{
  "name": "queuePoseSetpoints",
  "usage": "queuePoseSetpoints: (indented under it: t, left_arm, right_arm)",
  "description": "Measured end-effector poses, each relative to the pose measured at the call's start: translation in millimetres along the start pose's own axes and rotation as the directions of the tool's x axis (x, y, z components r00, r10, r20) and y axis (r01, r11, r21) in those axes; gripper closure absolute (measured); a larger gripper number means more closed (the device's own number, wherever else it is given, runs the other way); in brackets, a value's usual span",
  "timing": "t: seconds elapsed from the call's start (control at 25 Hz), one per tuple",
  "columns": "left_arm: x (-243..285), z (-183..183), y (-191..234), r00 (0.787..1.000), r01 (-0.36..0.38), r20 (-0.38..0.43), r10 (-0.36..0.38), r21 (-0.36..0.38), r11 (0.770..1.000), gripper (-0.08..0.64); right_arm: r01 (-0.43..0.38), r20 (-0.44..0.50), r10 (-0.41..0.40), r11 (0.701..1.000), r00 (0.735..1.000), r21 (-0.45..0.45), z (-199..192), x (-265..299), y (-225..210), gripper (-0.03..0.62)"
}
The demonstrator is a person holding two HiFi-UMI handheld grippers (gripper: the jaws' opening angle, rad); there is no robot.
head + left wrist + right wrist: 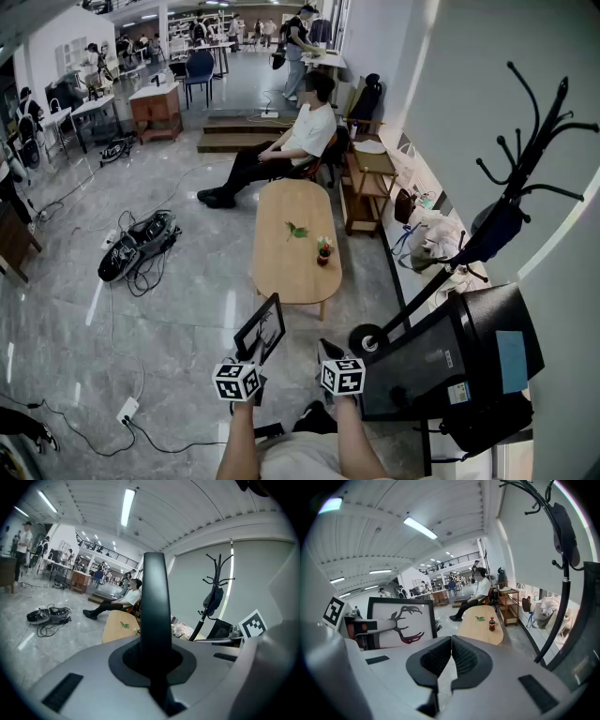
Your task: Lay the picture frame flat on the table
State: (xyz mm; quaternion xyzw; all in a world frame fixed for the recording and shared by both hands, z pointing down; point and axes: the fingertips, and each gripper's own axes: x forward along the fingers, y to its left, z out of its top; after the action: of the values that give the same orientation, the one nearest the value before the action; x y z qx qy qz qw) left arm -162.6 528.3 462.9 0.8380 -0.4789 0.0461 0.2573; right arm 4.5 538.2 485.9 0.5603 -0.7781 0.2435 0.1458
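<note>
Left fingers [186, 663] clamp the black-rimmed antler-print picture frame [401, 620]; right fingers [466, 656] together.

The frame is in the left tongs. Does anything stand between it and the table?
Nothing visible does: only bare floor separates the picture frame, gripped in the left tongs, from the table. Its near end is bare; a green sprig and a small bottle sit farther along.

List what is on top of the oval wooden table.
A small dark bottle and a green leafy sprig. The picture frame covers a bit of the tabletop at its near edge.
</note>
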Motion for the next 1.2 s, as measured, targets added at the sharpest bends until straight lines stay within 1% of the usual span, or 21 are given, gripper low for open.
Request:
queuePoseSetpoints:
  t: [0.16,0.32,0.52,0.68,0.88,0.96,1.08,1.2]
  left_arm:
    - [-8,-8,1,1.0,0.007,-0.008,-0.007,-0.02,1.0,0.534]
    - [0,-2,3,1.0,0.016,-0.016,-0.016,-0.011,1.0,0.534]
    - [19,24,-1,0.999,0.032,0.003,-0.032,0.016,0.999,0.532]
    - [39,42,-1,0.999,0.032,0.007,-0.032,0.033,0.999,0.534]
    - [60,56,1,0.999,0.018,0.027,-0.018,0.008,1.0,0.534]
    - [69,59,0,1.0,0.016,0.027,-0.016,0.005,1.0,0.534]
    - [80,67,3,1.0,0.005,0.031,-0.005,-0.003,1.0,0.533]
    - [100,74,0,1.0,0.01,0.029,-0.01,0.007,1.0,0.533]
  right_arm:
    - [-0.001,-0.013,0.001,1.0,1.0,-0.006,-8,-4,6,0.558]
    - [-0.009,-0.01,0.008,1.0,1.0,-0.017,2,4,7,0.558]
    - [-0.026,0.019,0.026,1.0,0.999,-0.004,30,20,0,0.558]
    - [-0.079,0.063,0.076,0.996,0.995,0.035,58,37,-7,0.558]
    - [-0.127,0.065,0.127,0.992,0.99,-0.006,81,56,-12,0.558]
    - [-0.155,0.06,0.154,0.988,0.986,0.014,91,66,-16,0.557]
    - [-0.193,0.086,0.188,0.98,0.978,0.054,110,80,-18,0.557]
    - [-0.182,0.124,0.173,0.981,0.977,0.065,124,87,-30,0.557]
